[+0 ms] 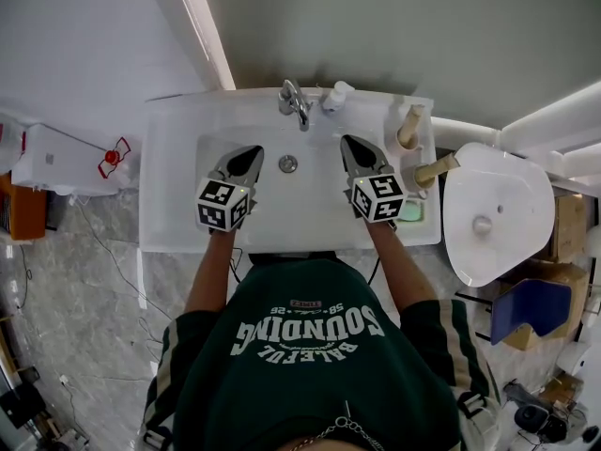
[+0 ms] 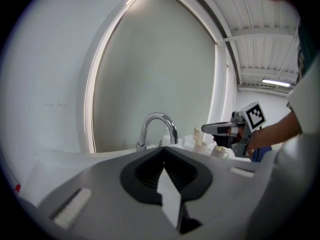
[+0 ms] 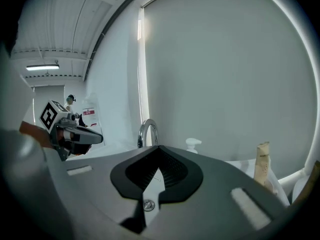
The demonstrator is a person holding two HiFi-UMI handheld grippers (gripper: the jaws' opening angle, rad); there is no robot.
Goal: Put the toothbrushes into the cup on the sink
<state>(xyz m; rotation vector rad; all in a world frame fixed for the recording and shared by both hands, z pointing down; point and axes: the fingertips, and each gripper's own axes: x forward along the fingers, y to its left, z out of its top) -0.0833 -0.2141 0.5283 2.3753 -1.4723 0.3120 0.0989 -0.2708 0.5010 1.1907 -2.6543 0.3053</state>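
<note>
- In the head view, the hands holding the left gripper [image 1: 254, 150] and the right gripper [image 1: 347, 141] are hidden under the marker cubes.
- The near edge of the sink [image 1: 178, 186] is covered at lower centre by the person's shirt [image 1: 310, 346], which is cut off by the bottom edge.
- Two tan pieces [image 1: 410, 125] at the sink's right are too small to be identified.
- In the right gripper view, the print on a tan tube [image 3: 262, 166] cannot be read.
- In the left gripper view, the base of the faucet [image 2: 159, 126] is hidden behind the gripper's body.

bathroom — sink [image 1: 169, 163], faucet [image 1: 294, 102], soap dispenser [image 1: 336, 95]
</note>
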